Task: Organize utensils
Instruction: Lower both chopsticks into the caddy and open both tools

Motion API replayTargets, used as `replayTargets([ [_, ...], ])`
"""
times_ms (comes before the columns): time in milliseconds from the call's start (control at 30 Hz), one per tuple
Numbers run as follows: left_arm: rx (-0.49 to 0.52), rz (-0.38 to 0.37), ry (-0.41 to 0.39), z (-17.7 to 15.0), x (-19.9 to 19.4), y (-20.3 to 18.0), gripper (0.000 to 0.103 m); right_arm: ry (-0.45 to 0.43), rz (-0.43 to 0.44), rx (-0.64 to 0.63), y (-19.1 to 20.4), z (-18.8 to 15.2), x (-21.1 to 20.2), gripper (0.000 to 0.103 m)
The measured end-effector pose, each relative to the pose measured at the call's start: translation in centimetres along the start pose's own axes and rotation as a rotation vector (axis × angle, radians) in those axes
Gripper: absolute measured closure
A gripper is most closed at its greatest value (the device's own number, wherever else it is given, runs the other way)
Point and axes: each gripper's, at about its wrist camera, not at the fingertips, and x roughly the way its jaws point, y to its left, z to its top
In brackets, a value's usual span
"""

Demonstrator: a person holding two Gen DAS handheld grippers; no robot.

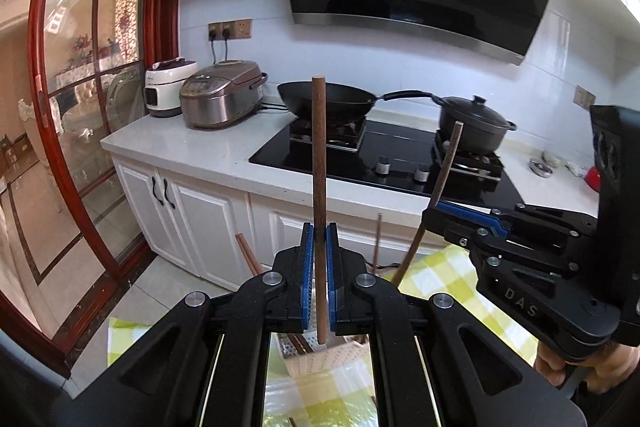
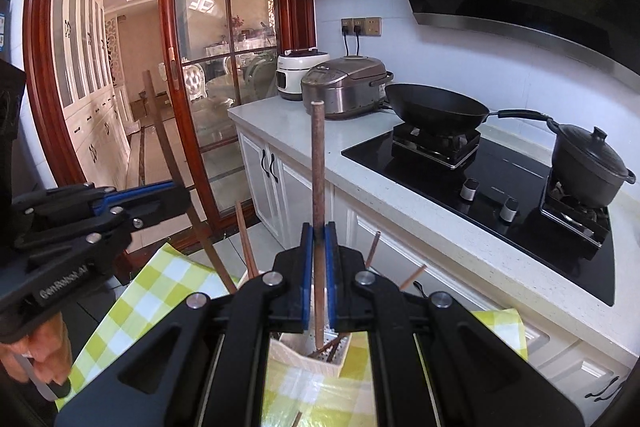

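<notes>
Two black blue-padded grippers, left (image 1: 319, 239) and right (image 2: 319, 237), each pinch an upright brown wooden chopstick (image 1: 319, 163) above the cream perforated holder (image 2: 310, 351), next needing careful lowering in

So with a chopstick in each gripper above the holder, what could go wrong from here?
1. Each chopstick is pinched low on its length: the left gripper holds its chopstick with most of it standing above the pads, so it may pivot or slip.
2. The right gripper has its chopstick near the other gripper; the sticks could knock together.
3. The holder already has chopsticks leaning out, which could block insertion.
</notes>
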Motion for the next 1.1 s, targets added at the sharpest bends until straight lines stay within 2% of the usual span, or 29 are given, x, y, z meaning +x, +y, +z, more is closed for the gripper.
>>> replayTargets([
  [200, -0.023, 0.016, 0.019, -0.7, 2.3, 1.0, 0.099, 0.009, -0.007, 0.024, -0.5, 0.0, 2.6, 0.097],
  [467, -0.042, 0.013, 0.056, -2.2, 5.0, 1.4, 0.099, 0.076, -0.006, 0.030, -0.5, -1.9, 6.1, 0.097],
  [800, -0.054, 0.006, 0.149, -5.2, 8.5, 1.5, 0.099, 0.158, 0.021, 0.042, -0.1, -4.3, 8.4, 0.097],
  [1100, -0.056, 0.015, 0.235, -6.3, 10.3, 1.6, 0.099, 0.220, 0.027, 0.029, 0.5, -5.3, 10.0, 0.097],
])
